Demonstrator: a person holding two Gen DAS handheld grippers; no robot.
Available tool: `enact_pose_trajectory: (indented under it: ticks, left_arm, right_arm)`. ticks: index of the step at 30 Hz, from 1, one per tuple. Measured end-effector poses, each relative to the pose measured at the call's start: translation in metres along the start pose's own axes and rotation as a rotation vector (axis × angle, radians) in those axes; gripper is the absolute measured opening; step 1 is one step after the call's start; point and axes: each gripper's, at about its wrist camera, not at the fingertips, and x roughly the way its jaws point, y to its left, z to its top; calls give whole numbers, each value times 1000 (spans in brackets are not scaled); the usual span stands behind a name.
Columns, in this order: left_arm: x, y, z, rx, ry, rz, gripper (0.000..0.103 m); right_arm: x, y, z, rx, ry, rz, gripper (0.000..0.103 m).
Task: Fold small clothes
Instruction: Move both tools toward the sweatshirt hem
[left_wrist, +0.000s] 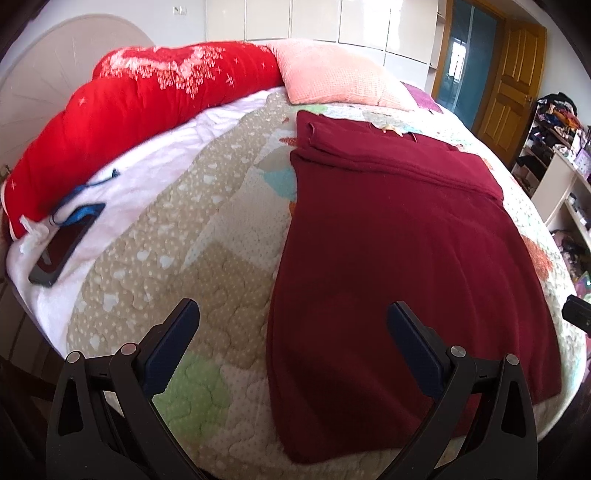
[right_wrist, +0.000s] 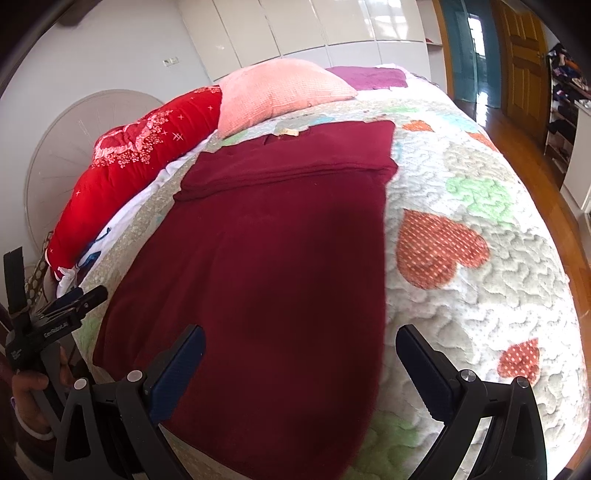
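Garment count is one: a maroon garment, partly folded at its far end, spread flat on the quilted bed. Two claws hover near its close edge. Left claw gapes wide, empty, straddling the left hem; right claw likewise gapes over the right hem.

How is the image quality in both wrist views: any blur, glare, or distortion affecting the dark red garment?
Left wrist view: strong fisheye bulge with dark corners; the dark red garment is fairly sharp, and the open left tongs are crisp. Right wrist view: same bulge; the garment looks slightly soft, a dim shadow lies across its middle, daylight glares off the wardrobe doors, and the right tongs are open.
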Motion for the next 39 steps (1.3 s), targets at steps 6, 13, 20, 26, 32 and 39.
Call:
enact_pose_trajectory:
  ticks: [6,13,20,26,32,39]
  left_arm:
    - [-8,13,-14,-2,33,-47,102]
    - [-2,18,-29,-46,108,-141,102]
    - [9,12,-35,-61,137,-126,102]
    - [13,9,-37,-49,146,-117,102]
    - [17,7,-36,-53,147,-101,102]
    - [19,5,-35,-49,146,-94,102]
  right_arm:
    - [-7,-20,-15,28,27,10,102]
    - [-11,-45,-39,84,84,90,102]
    - [-4,-36,-54,34,110,94,76]
    - [4,-19,-55,-23,114,147,44]
    - [5,-28,-56,29,111,202,48]
    - [2,-30,-59,53,101,233,55]
